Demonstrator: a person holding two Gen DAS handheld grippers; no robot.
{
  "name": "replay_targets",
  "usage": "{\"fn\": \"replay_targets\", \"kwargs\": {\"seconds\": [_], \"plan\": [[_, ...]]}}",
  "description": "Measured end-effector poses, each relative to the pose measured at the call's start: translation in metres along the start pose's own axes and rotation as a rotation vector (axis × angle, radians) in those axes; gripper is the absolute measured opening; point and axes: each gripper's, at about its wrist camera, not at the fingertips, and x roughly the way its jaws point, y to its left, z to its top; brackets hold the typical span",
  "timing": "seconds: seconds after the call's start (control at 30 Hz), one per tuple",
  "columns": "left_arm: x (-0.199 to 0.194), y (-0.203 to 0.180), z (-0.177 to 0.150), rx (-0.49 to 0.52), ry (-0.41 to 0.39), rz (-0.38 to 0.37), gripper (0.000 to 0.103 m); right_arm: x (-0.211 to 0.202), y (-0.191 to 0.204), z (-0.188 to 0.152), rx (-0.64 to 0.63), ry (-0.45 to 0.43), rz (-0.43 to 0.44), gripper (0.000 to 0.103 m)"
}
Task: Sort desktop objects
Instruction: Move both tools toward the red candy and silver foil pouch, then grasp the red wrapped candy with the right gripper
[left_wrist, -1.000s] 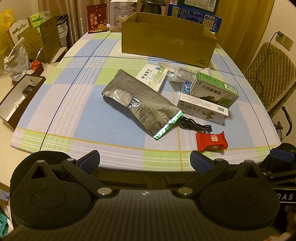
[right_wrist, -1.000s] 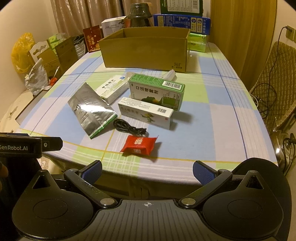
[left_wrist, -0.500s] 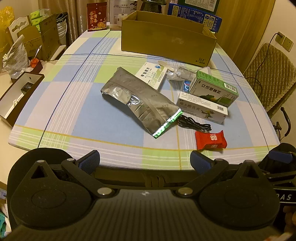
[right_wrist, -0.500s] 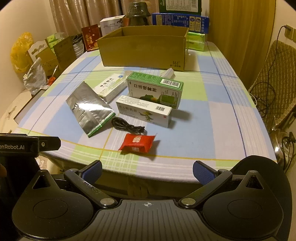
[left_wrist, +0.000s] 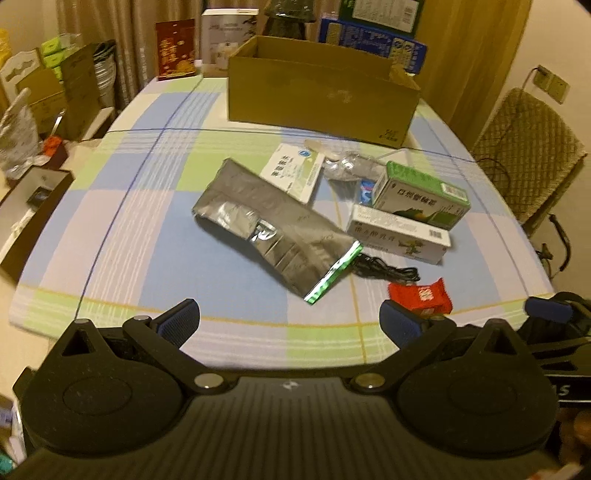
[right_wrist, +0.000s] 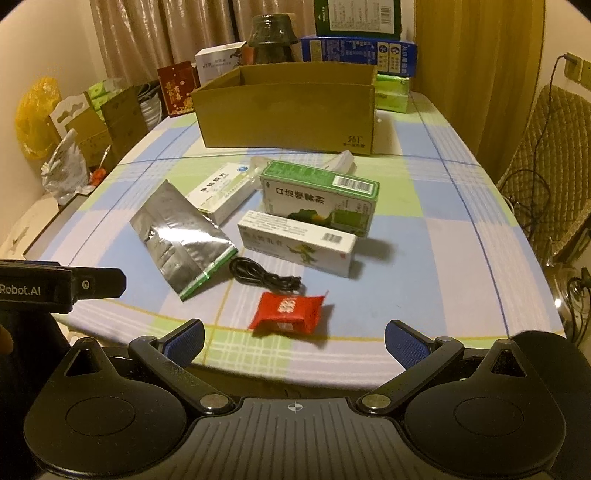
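Several items lie on the checked tablecloth: a silver foil pouch (left_wrist: 273, 229) (right_wrist: 181, 236), a flat white medicine box (left_wrist: 291, 172) (right_wrist: 219, 191), a green box (left_wrist: 421, 194) (right_wrist: 319, 197), a long white box (left_wrist: 400, 238) (right_wrist: 297, 243), a black cable (left_wrist: 384, 272) (right_wrist: 264, 277) and a red snack packet (left_wrist: 421, 297) (right_wrist: 286, 311). A crumpled clear wrapper (left_wrist: 351, 166) sits behind them. An open cardboard box (left_wrist: 317, 94) (right_wrist: 288, 110) stands at the back. My left gripper (left_wrist: 290, 325) is open near the front edge. My right gripper (right_wrist: 293, 341) is open just short of the red packet.
Stacked cartons (right_wrist: 358, 55) and a dark pot (right_wrist: 271, 37) stand behind the cardboard box. Boxes and bags (left_wrist: 48, 96) crowd a side surface on the left. A quilted chair (right_wrist: 550, 155) with cables stands at the right.
Both grippers have moved forward toward the table, so the items look larger and nearer. Nothing on the table has shifted, and both grippers remain open.
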Motion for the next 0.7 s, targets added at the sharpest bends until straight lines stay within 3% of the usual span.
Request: {"fn": "replay_targets", "kwargs": {"seconds": [0.23, 0.53, 0.7], "plan": [[0.011, 0.006, 0.010, 0.050, 0.003, -0.044, 0.102, 0.015, 0.004, 0.002, 0.012, 0.008, -0.016, 0.101], [0.021, 0.024, 0.033, 0.149, -0.051, -0.077, 0.102, 0.028, 0.001, -0.003, 0.032, 0.018, -0.053, 0.101], [0.030, 0.028, 0.039, 0.179, -0.047, -0.092, 0.102, 0.041, 0.003, -0.004, 0.020, 0.022, -0.052, 0.089]]}}
